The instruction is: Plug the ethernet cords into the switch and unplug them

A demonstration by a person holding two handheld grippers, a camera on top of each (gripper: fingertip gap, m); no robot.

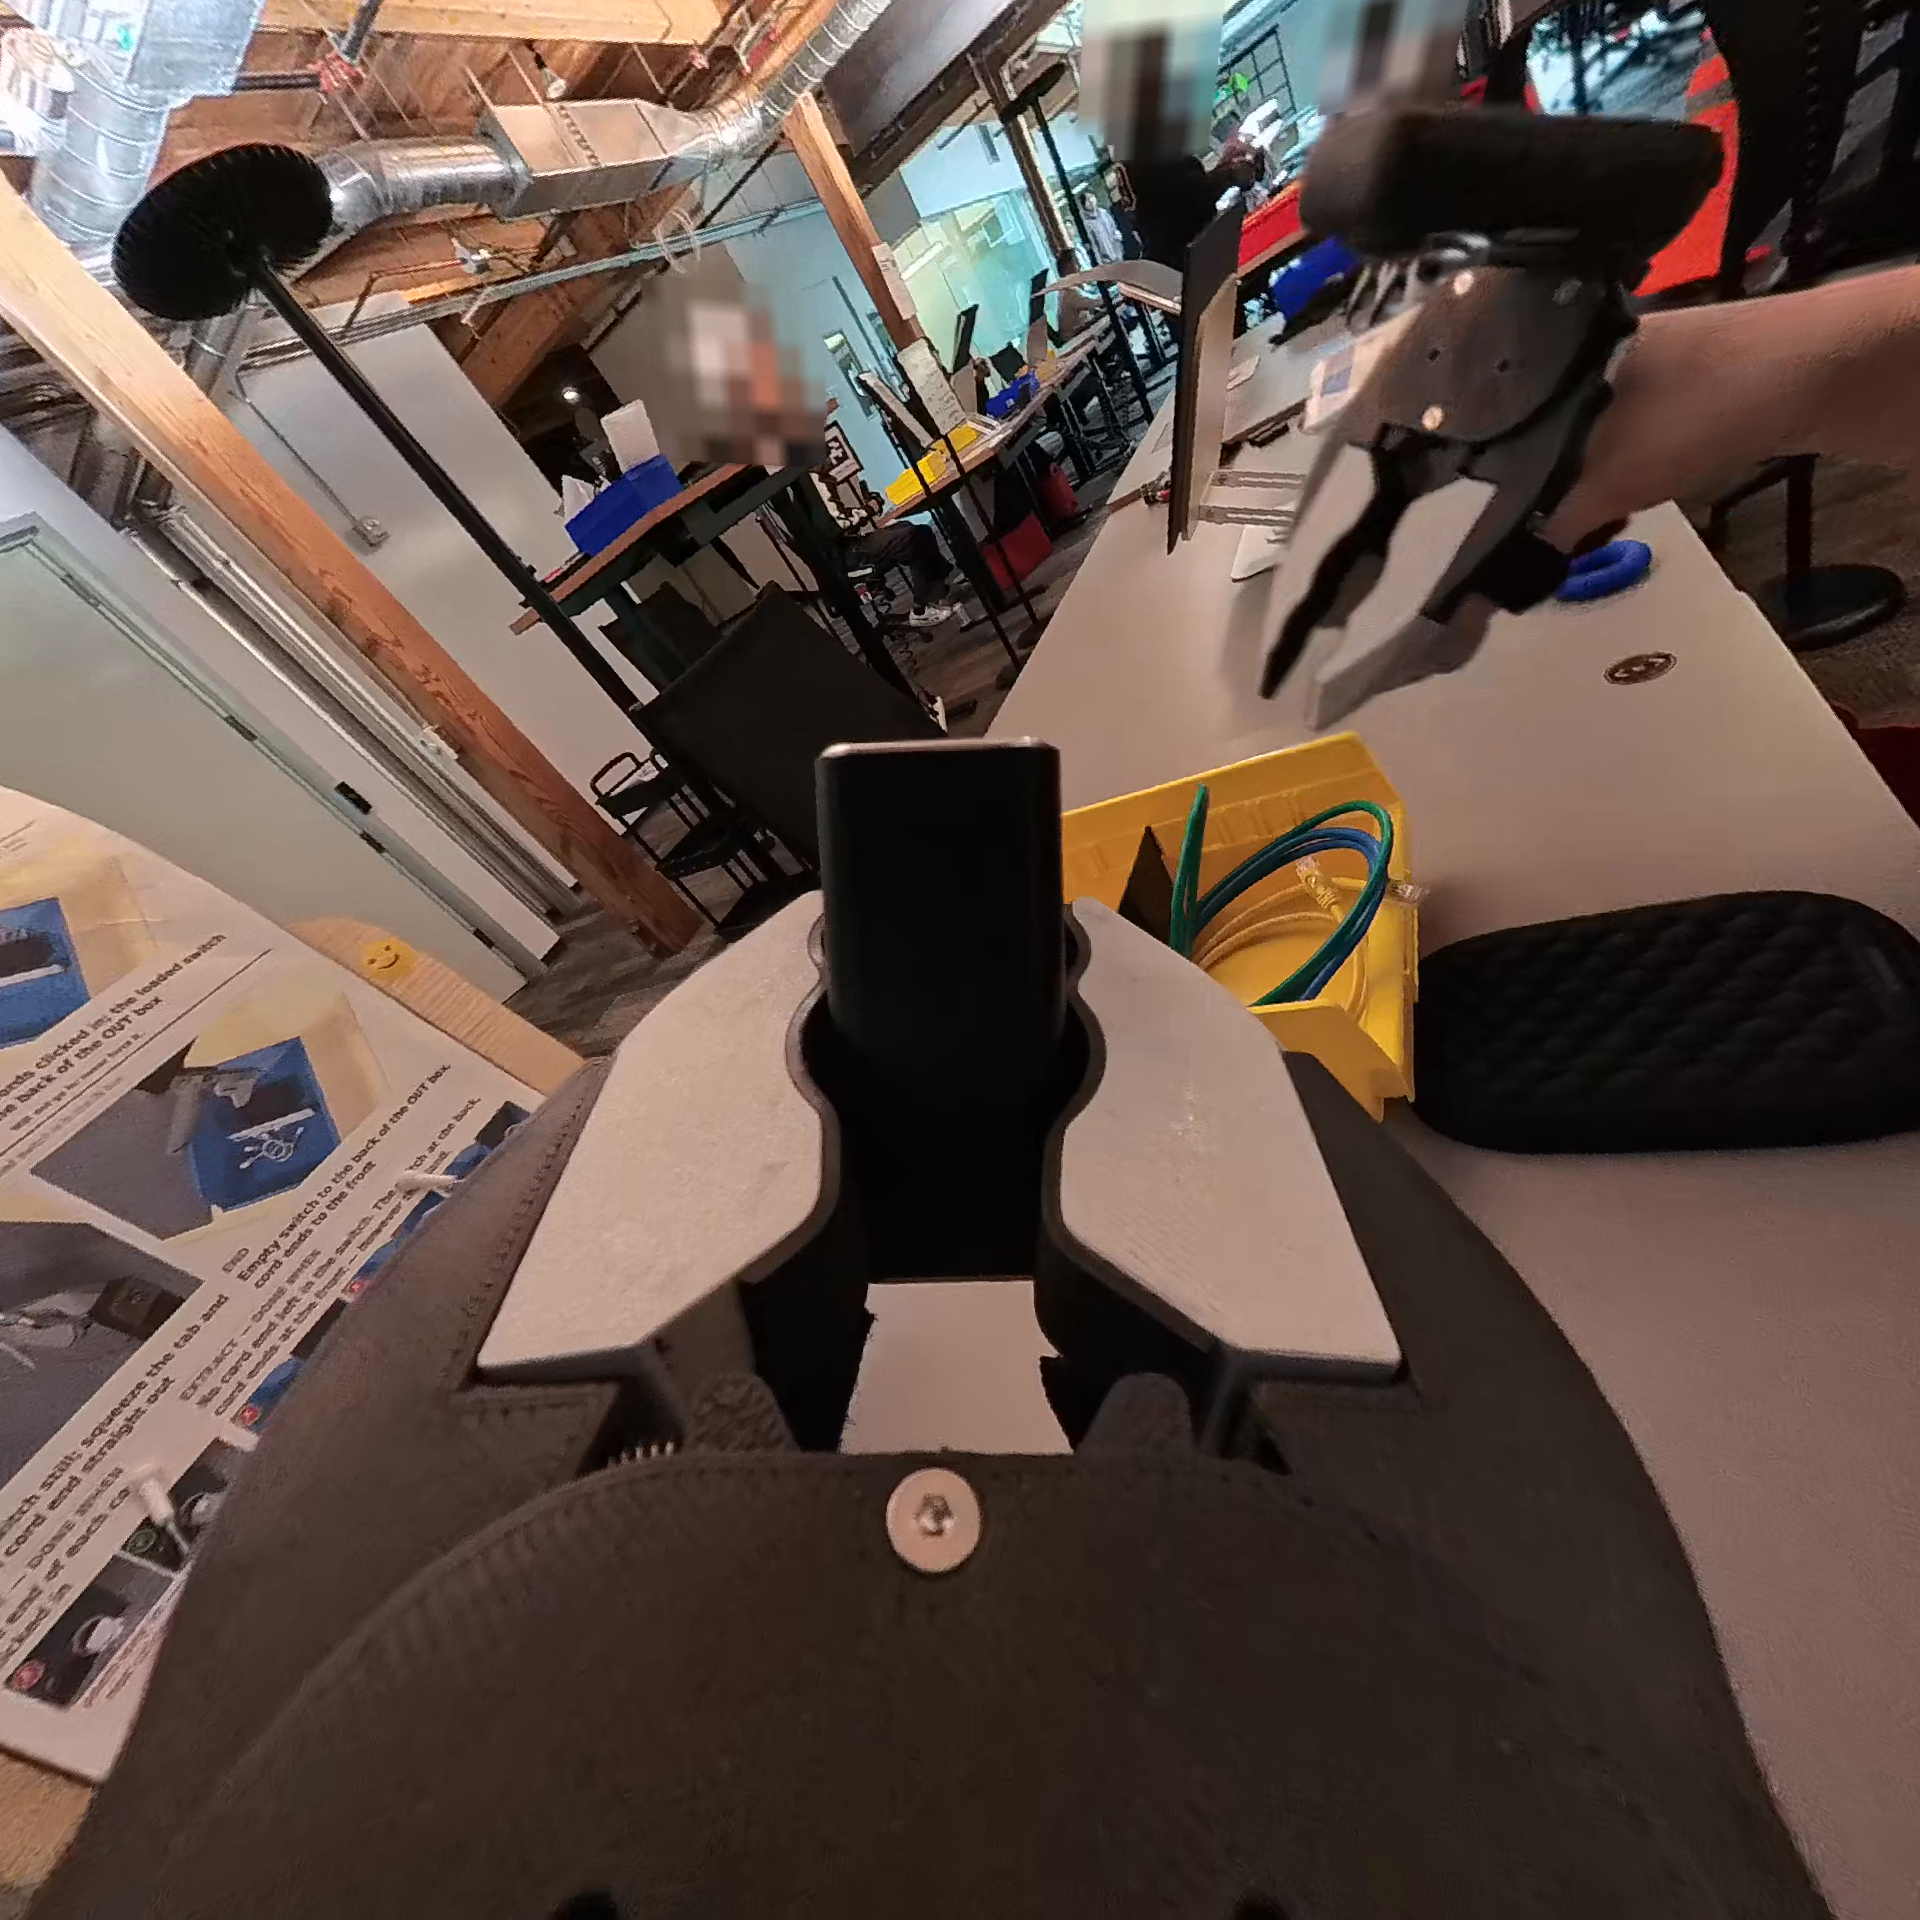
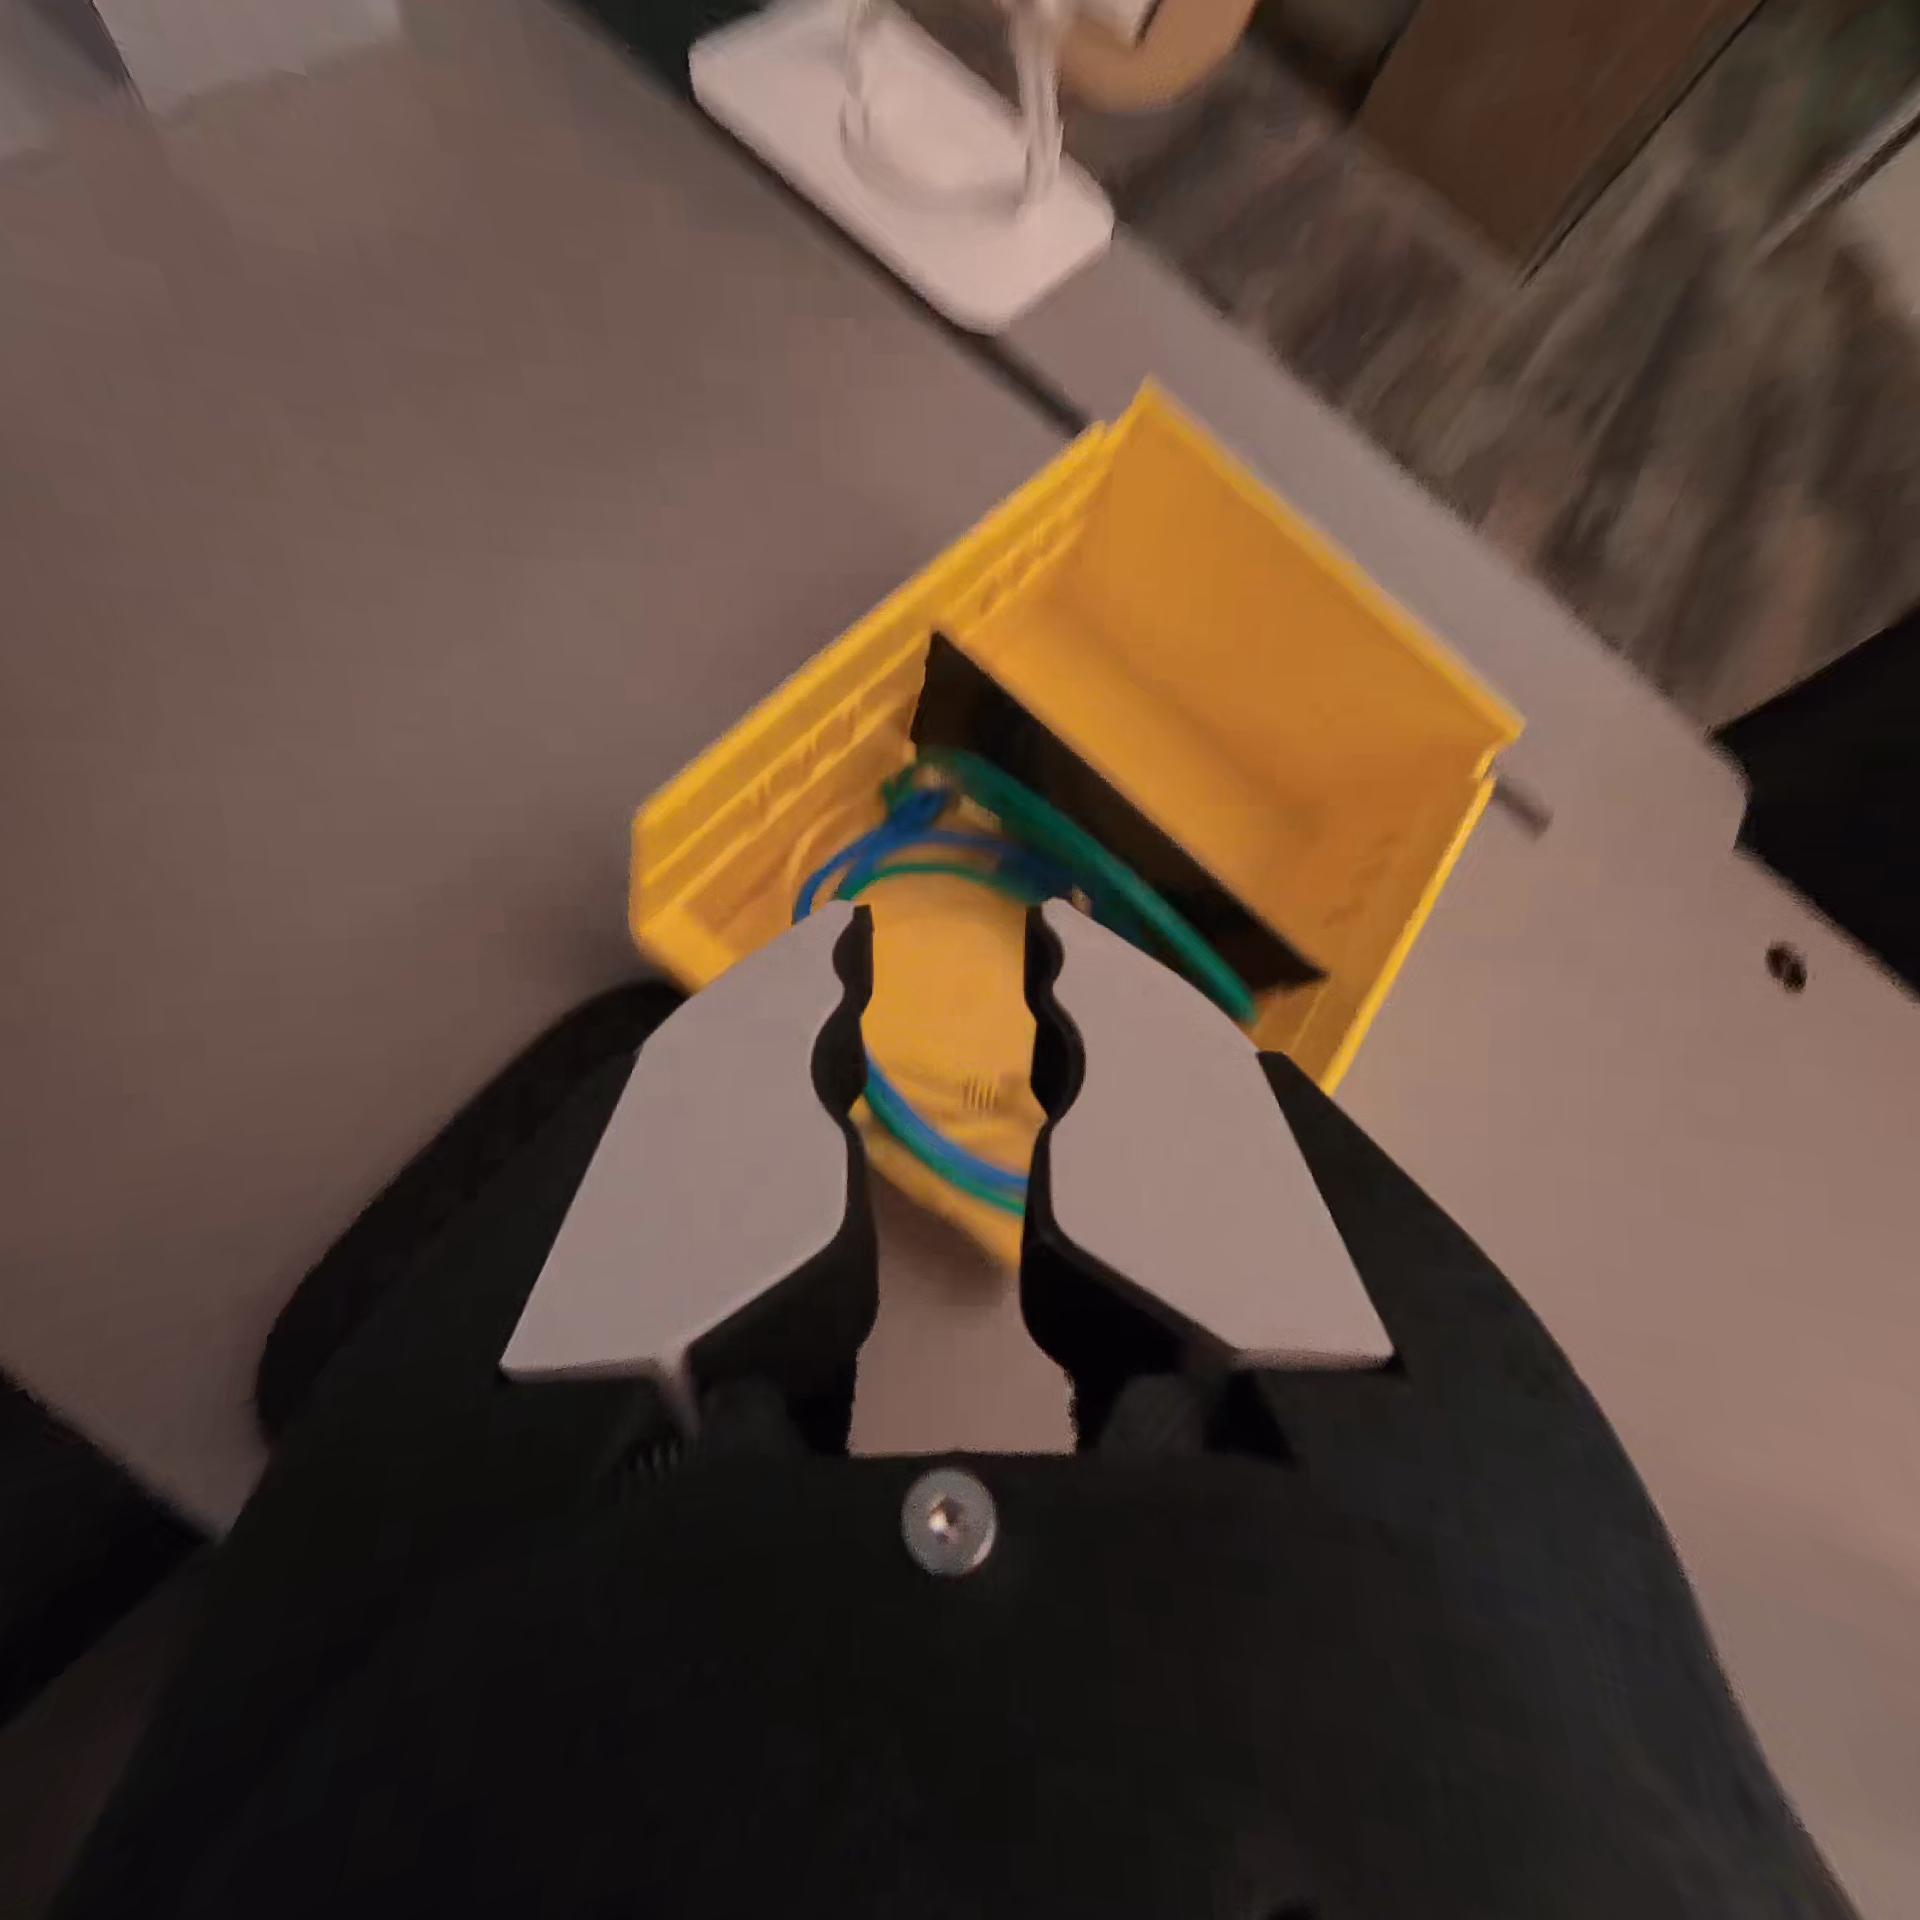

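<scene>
Risk sits mostly with the right gripper (image 2: 948,925), which hangs above the yellow bin (image 2: 1226,665) at the centre of the right wrist view, fingers apart and empty. That view is smeared with motion blur, so a descent at speed could jab a fingertip into the loose coils of ethernet cords (image 2: 935,1138), blue and green, instead of closing on a connector. A grab on mid-cable would probably lift the whole tangle and leave the plug dangling at no useful angle for insertion. One clear-tipped plug (image 1: 1403,891) rests on the bin's rim (image 1: 1226,805) in the left wrist view, right of centre; it is small, and I judge it easy to knock back inside.

Left gripper (image 1: 940,920) is clamped on a dark rectangular block, the switch (image 1: 940,883), standing upright between the fingers at frame centre, above the white counter (image 1: 1662,1299). Its ports are not visible from here. If the hold is only on the lower part, pushing a plug in could twist the switch between the pads. A black padded mat (image 1: 1662,1018) lies just right of the bin, touching or nearly so.
</scene>
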